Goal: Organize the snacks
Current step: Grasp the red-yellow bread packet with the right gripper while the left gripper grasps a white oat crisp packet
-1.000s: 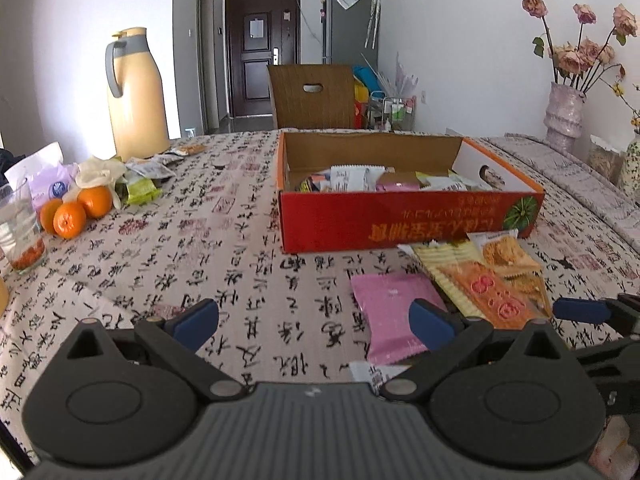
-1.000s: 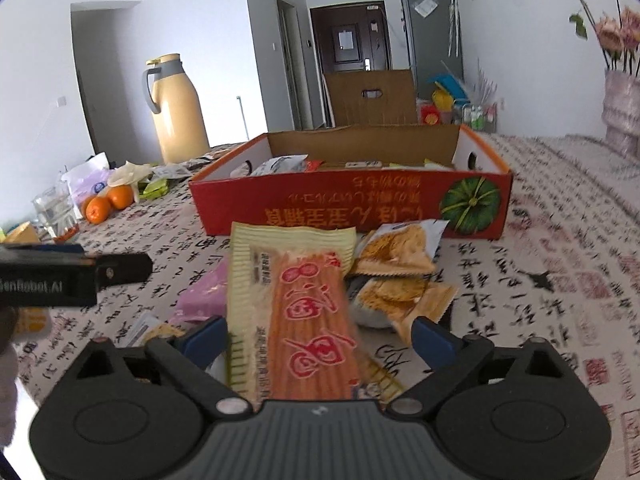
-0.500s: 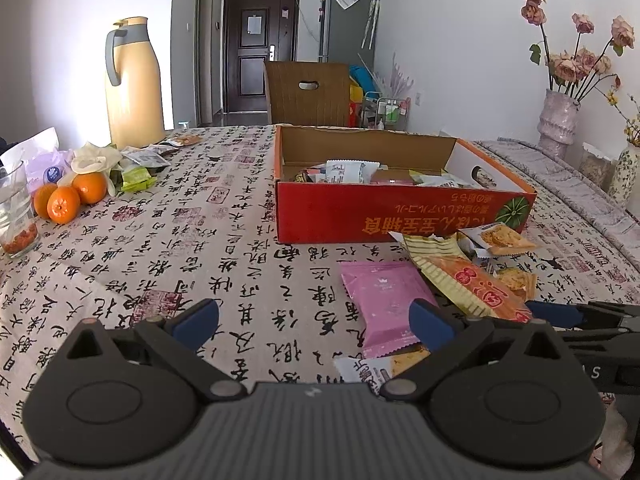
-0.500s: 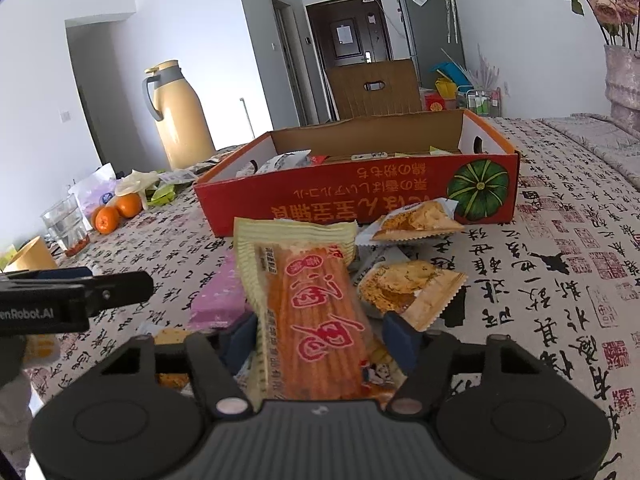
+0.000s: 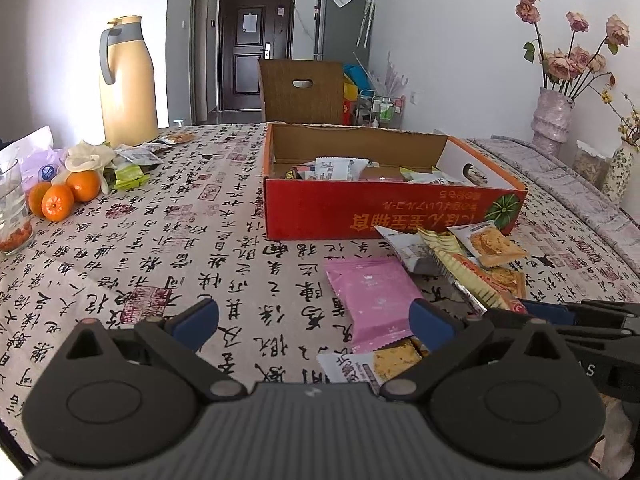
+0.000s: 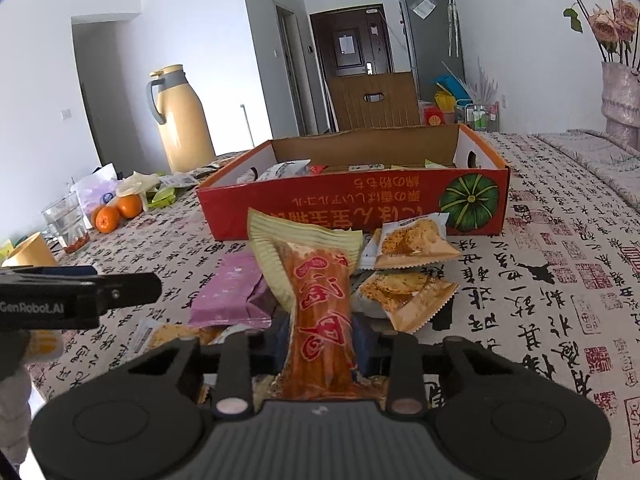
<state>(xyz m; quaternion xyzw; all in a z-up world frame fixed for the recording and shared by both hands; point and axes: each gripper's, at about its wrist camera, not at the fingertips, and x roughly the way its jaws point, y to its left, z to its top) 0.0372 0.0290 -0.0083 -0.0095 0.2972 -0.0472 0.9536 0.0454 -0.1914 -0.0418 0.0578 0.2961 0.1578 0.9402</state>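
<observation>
My right tongs [image 6: 320, 340] are closing on the long orange snack packet [image 6: 320, 312]. The packet stands between the two blue pads, and they already press its sides, so its lower half is squeezed narrow. Its pale yellow top edge fans out above the pads and tilts a little to the left.

My left tongs [image 5: 314, 322] hover with the fingers wide apart and nothing between them. Under the gap I see only the tablecloth [image 5: 160, 240] with black characters. Just inside the right finger lies the pink packet [image 5: 370, 296], flat on the cloth, and nearer to me a biscuit packet [image 5: 372, 364] partly under it.

Ahead of both tongs is the red cardboard box [image 6: 360, 204], open on top, with several snacks already inside. Between my right tongs and the box lie two orange cracker packets [image 6: 412, 240], near each other, to the right of the held packet.

Far to the left of the left tongs there are three oranges [image 5: 60, 196], a glass [image 5: 12, 208] and a tall yellow thermos jug [image 5: 126, 84]. The right tongs appear at the right edge of the left view, just beside my left ones.
</observation>
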